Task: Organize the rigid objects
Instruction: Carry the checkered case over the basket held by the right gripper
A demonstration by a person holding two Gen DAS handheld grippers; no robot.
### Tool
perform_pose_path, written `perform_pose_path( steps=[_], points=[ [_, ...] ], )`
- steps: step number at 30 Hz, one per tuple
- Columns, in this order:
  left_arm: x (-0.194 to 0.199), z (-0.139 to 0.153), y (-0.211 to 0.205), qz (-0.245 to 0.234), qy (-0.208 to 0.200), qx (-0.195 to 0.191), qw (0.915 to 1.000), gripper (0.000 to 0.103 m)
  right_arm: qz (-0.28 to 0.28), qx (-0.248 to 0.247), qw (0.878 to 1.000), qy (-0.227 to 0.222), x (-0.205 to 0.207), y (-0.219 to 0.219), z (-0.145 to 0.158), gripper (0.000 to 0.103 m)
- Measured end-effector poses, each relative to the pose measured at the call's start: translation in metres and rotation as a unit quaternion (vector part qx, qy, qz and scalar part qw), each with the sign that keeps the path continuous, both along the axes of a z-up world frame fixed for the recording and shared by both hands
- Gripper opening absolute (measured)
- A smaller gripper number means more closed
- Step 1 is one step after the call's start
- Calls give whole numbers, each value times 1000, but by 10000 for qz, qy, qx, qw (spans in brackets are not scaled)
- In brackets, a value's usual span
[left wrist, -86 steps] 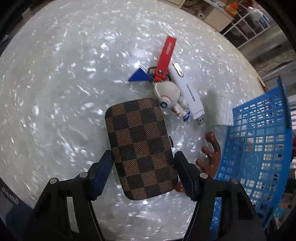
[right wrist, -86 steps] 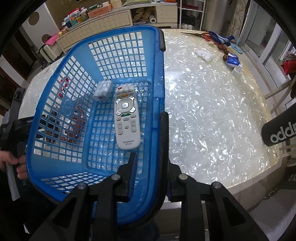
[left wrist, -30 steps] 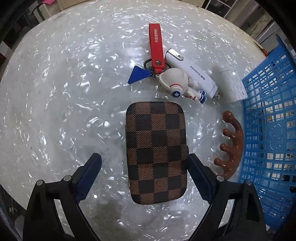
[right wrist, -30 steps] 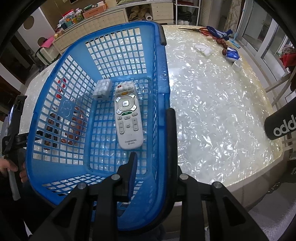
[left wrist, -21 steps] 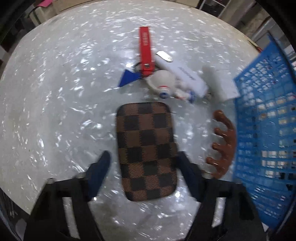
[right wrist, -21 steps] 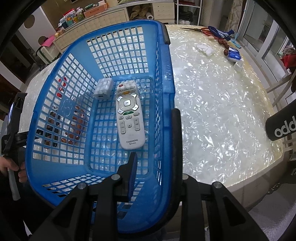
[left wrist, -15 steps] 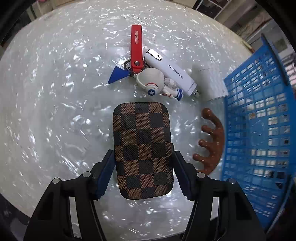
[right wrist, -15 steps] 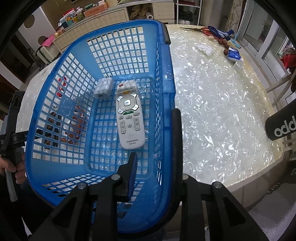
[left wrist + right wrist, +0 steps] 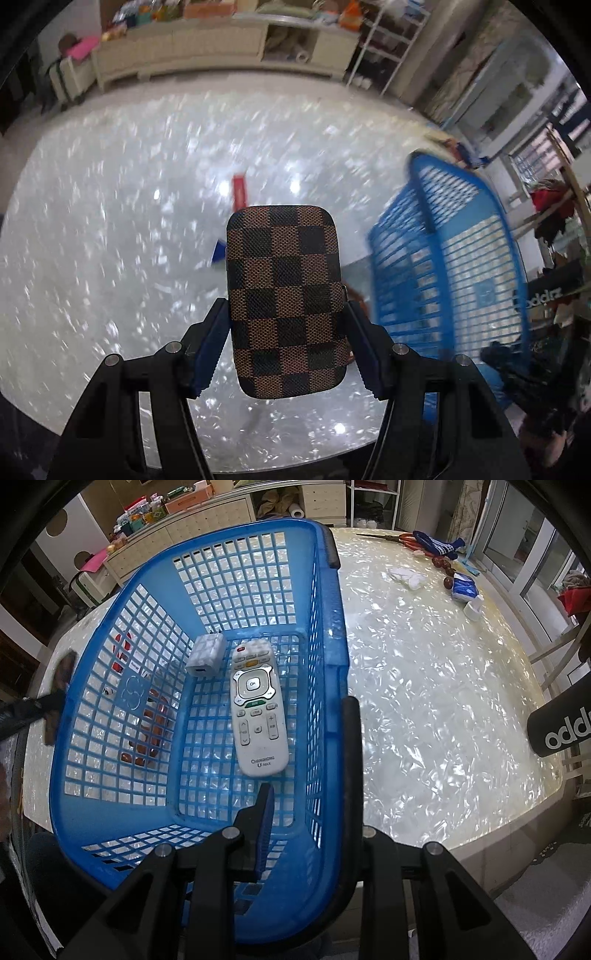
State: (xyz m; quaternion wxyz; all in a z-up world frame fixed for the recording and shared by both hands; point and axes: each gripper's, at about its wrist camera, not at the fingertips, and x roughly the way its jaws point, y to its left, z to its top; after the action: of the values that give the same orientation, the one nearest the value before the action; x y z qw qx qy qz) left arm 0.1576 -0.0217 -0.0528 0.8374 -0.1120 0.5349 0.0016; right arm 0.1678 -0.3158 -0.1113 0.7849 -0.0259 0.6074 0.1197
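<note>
I was working in a lived-in home: a pearly table (image 9: 443, 686), cream cabinets (image 9: 192, 48) heaped with household clutter, a wire rack (image 9: 388, 44), and sliding glass doors (image 9: 524, 542).

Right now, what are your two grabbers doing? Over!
Left gripper shut on checkered case, lifted off table. Right gripper clamped on blue basket wall. Remote and white block inside; drop path looks clear.
</note>
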Motion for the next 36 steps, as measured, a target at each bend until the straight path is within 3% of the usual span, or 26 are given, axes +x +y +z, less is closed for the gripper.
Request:
perform_pose_path(
  steps=[6, 13, 18, 25, 33, 36],
  points=[
    [4, 52, -35, -517, -617, 53, 9967, 67, 5, 48, 10000, -14, -2, -1, 0, 26],
    [21, 76, -81, -1290, -897, 34, 9876, 67, 28, 105, 9999, -24, -2, -2, 1, 25],
    [36, 60, -118, -1797, -700, 12, 9812, 67, 19, 184, 9998, -22, -2, -4, 1, 25],
    [52, 18, -161, -2274, -327, 263, 9729, 67, 29, 251, 9997, -20, -3, -6, 1, 25],
    [68, -25, -181, -2498, 170, 669, 9658, 67, 28, 269, 9996, -46, -3, -7, 2, 26],
    [69, -33, -189, -2679, 299, 927, 9585, 67, 49, 258, 9996, -43, -3, -6, 1, 26]
  ],
)
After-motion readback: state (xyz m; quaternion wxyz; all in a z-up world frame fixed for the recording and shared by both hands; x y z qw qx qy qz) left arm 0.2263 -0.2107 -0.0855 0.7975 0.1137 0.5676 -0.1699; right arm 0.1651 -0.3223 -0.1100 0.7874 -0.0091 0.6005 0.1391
